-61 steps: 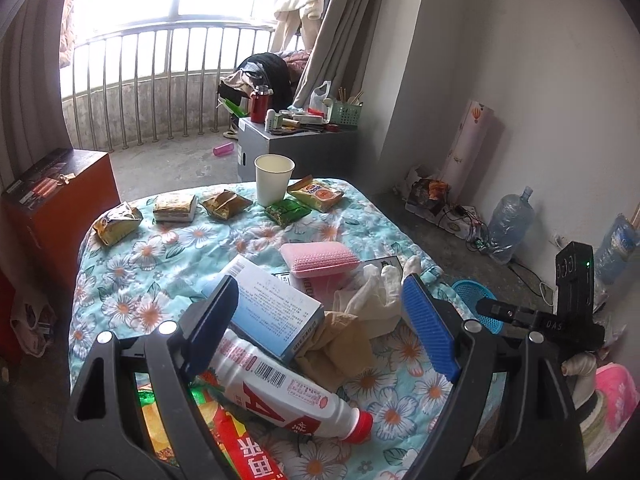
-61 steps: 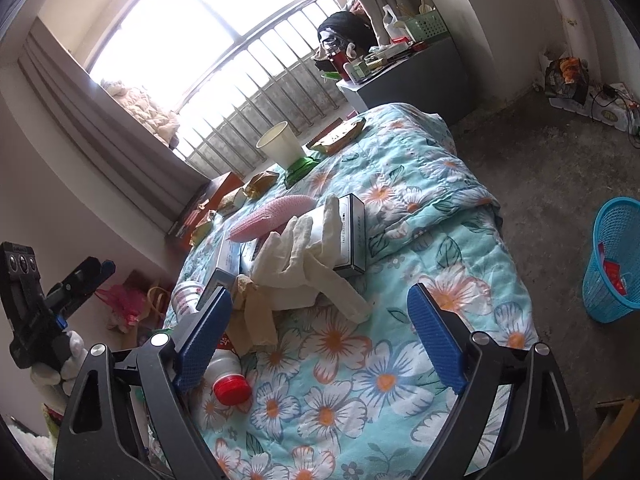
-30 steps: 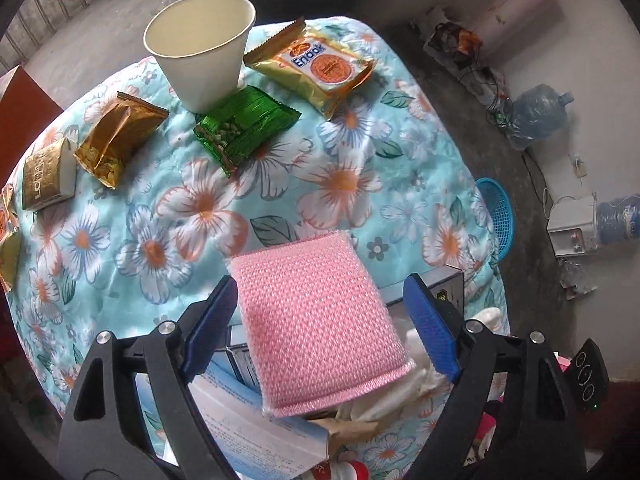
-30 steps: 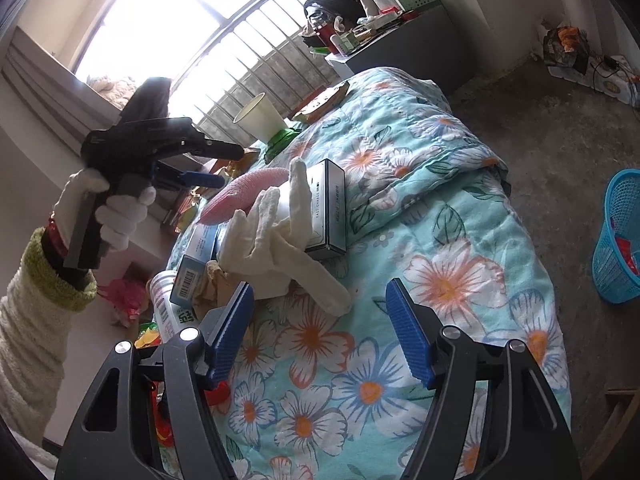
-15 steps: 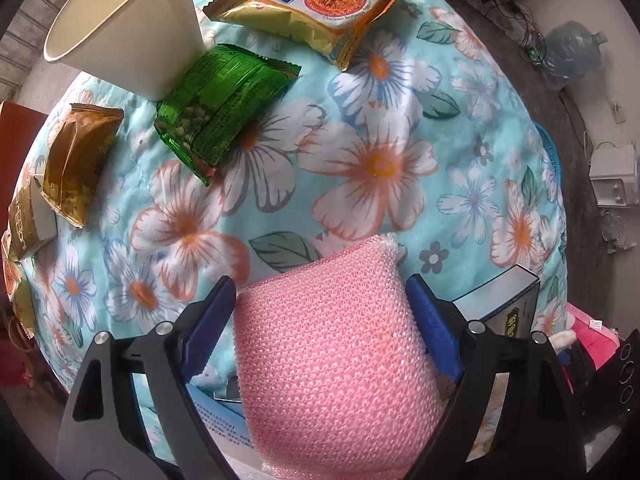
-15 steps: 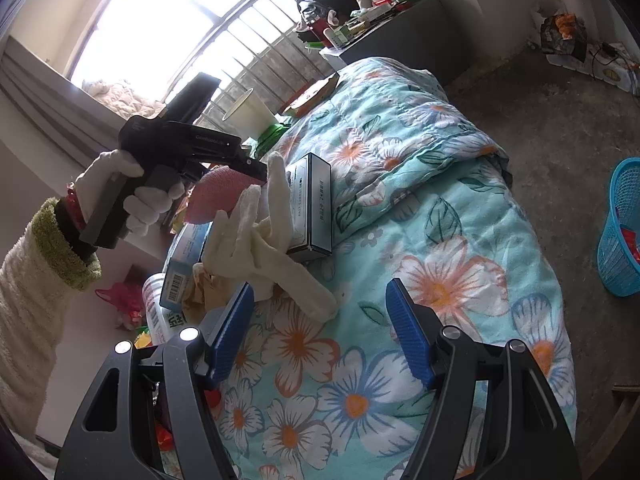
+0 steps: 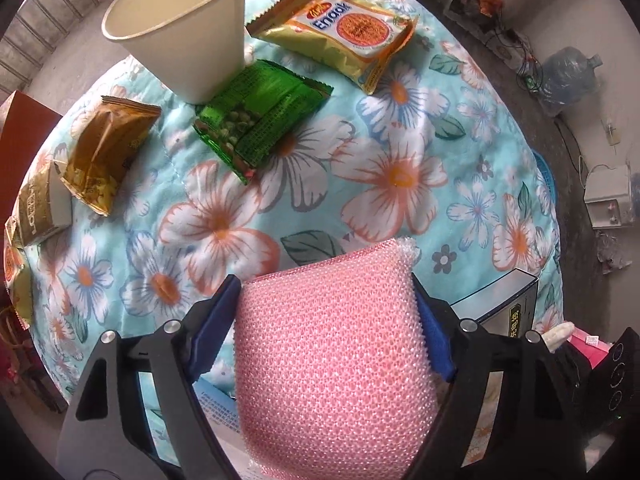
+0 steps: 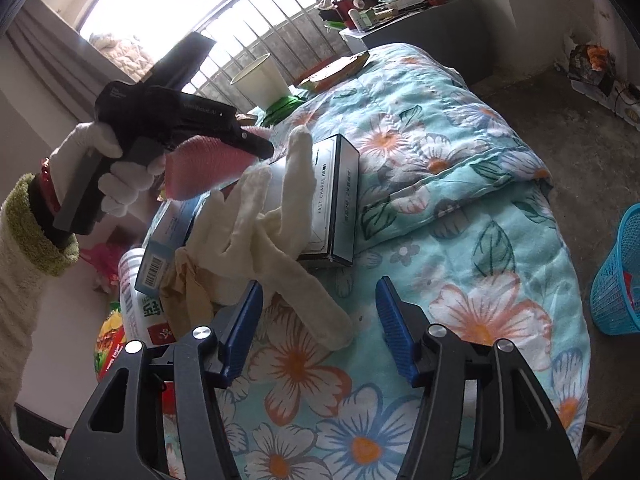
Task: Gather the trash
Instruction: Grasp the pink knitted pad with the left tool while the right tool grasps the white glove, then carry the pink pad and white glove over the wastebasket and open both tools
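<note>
Floral quilt (image 7: 400,128) covering the table, the largest surface in both views; it carries all the litter. Blue mesh basket (image 8: 616,276) on the floor beyond the quilt's right edge, well apart from the pile; some red scrap lies inside, so it is judged the likely bin.

Central pile: a white box with dark edges (image 8: 336,204), a blue-and-white carton (image 8: 168,236), a white bottle (image 8: 136,292) and pale cloth gloves (image 8: 272,236) draped over them. Far end of the quilt: paper cup (image 7: 180,28), green packet (image 7: 260,112) touching the cup's base, yellow snack packet (image 7: 340,36), gold packet (image 7: 104,148).

Pink mesh sponge (image 7: 332,360), the item in hand: it sits between the blue pads of the left gripper (image 7: 326,300), both pads pressing its sides, its long axis running along the fingers and its far end projecting just past the tips. In the right wrist view the sponge (image 8: 208,164) appears raised above the pile.

Right gripper (image 8: 320,320): jaws spread wide and empty, low over the quilt, the nearest glove finger lying between its pads' line and the pile.

Governing relation: the basket lies to the right of the held sponge, on the far side of the right gripper; the left arm holds the load, yet the right is the nearer to the basket. The carry is therefore judged a crossing move over the pile.
</note>
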A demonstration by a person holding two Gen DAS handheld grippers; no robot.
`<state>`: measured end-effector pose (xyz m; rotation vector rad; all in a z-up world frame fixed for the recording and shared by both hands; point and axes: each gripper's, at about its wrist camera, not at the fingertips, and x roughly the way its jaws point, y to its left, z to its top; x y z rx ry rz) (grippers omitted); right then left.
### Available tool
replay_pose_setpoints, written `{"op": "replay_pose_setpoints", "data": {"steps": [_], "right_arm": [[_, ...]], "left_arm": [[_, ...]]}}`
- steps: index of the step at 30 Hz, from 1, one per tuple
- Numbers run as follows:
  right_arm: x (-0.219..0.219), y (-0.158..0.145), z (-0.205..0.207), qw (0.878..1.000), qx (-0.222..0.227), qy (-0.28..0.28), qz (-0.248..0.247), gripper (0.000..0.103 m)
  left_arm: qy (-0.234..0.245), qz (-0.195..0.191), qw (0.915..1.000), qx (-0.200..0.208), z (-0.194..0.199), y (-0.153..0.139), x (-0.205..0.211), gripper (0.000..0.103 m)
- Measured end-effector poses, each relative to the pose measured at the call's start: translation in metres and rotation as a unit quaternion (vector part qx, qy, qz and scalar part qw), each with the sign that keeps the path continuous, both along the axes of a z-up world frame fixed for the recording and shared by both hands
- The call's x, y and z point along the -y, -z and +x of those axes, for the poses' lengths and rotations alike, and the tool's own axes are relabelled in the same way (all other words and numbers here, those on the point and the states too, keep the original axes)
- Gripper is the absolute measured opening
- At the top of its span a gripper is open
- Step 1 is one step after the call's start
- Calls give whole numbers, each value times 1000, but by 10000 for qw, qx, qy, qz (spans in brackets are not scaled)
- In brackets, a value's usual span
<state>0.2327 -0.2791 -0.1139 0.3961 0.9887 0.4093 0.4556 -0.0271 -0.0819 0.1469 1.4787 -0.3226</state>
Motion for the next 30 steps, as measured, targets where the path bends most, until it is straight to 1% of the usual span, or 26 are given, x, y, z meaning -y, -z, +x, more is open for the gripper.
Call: {"op": "replay_pose_setpoints", "data": {"steps": [1, 3, 4, 6, 7, 9, 14, 16, 18, 20, 24, 27, 30], "right_arm": [[-3, -1, -1, 9999, 18, -28, -101, 48], [-8, -3, -2, 9997, 48, -62, -242, 38], [-10, -4, -3, 9994, 58, -74, -321, 36], [-14, -5, -4, 9988, 80, -110, -474, 26], [-14, -5, -4, 9985, 91, -124, -524, 24], [-16, -7, -7, 9982, 107, -157, -569, 9], [-16, -25, -22, 9981, 354, -159, -472, 6], [-14, -36, -28, 9979, 500, -162, -365, 5], [-11, -49, -35, 9974, 648, -130, -273, 5], [-9, -60, -40, 9967, 774, -90, -204, 5], [-4, -83, -45, 9946, 1039, -15, -40, 5], [-1, -101, -51, 9922, 1243, 25, 99, 5], [3, -114, -56, 9902, 1390, 93, 140, 5]], "left_arm": [[-3, -54, 9999, 96, -2, -5, -2, 76], [-13, -80, 9995, 297, -8, -15, -2, 75], [-3, -94, 9991, 421, -11, -21, -4, 75], [17, -187, 9978, 640, -15, -33, -9, 74], [10, -233, 9970, 738, -17, -38, -10, 74], [-19, -373, 9955, 865, -23, -49, -17, 73], [-114, -709, 9905, 1174, -38, -74, -31, 72], [-150, -857, 9877, 1298, -46, -76, -23, 72], [-153, -990, 9845, 1440, -52, -86, -22, 72], [-142, -1127, 9806, 1601, -61, -98, -25, 72], [-129, -1366, 9725, 1884, -77, -113, -18, 72], [-85, -1550, 9652, 2106, -93, -128, -16, 72], [-62, -1822, 9571, 2251, -107, -141, -12, 72]]}}
